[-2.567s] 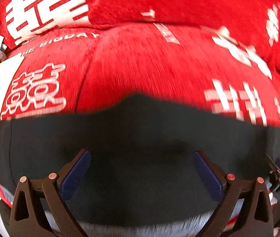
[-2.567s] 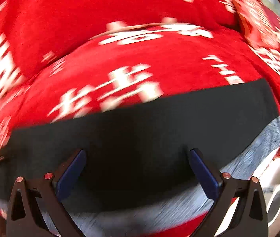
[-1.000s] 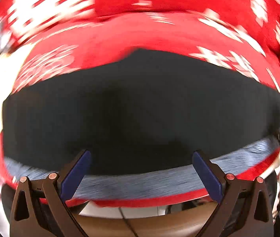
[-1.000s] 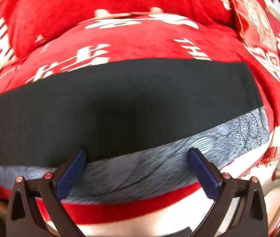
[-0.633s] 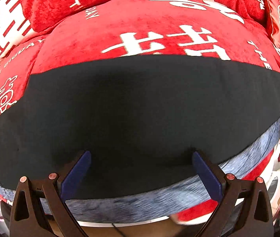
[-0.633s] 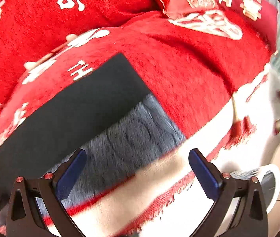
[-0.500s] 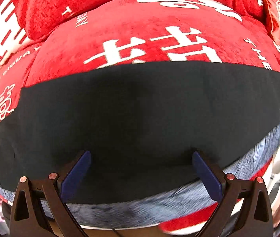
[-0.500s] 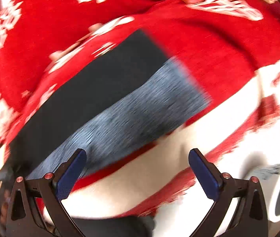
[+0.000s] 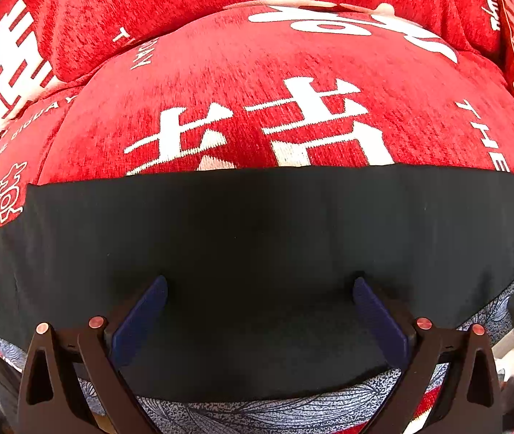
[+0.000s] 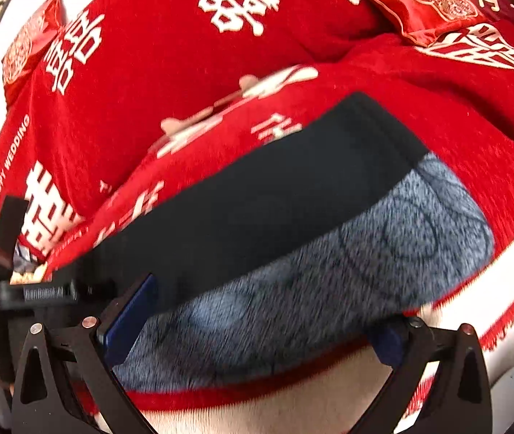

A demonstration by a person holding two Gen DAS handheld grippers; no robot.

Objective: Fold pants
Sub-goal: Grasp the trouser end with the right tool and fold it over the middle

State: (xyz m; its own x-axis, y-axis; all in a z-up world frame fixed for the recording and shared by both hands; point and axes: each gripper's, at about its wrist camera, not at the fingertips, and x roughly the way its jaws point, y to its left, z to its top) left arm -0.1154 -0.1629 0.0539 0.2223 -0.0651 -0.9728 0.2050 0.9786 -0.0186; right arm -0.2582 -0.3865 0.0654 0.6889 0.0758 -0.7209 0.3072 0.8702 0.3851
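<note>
Fingers (image 9: 148,307) spread wide over pants (image 9: 275,238)

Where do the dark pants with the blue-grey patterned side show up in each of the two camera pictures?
Left wrist view: the pants fill the lower half as a wide black band, between the open left gripper.
Right wrist view: the pants run diagonally across the middle, above the open right gripper.
Shared landmark: the red sofa cover.

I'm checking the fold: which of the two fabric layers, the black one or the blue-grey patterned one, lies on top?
The black layer lies on top. It covers most of the blue-grey patterned layer, which shows only as a strip along the near edge.
</note>
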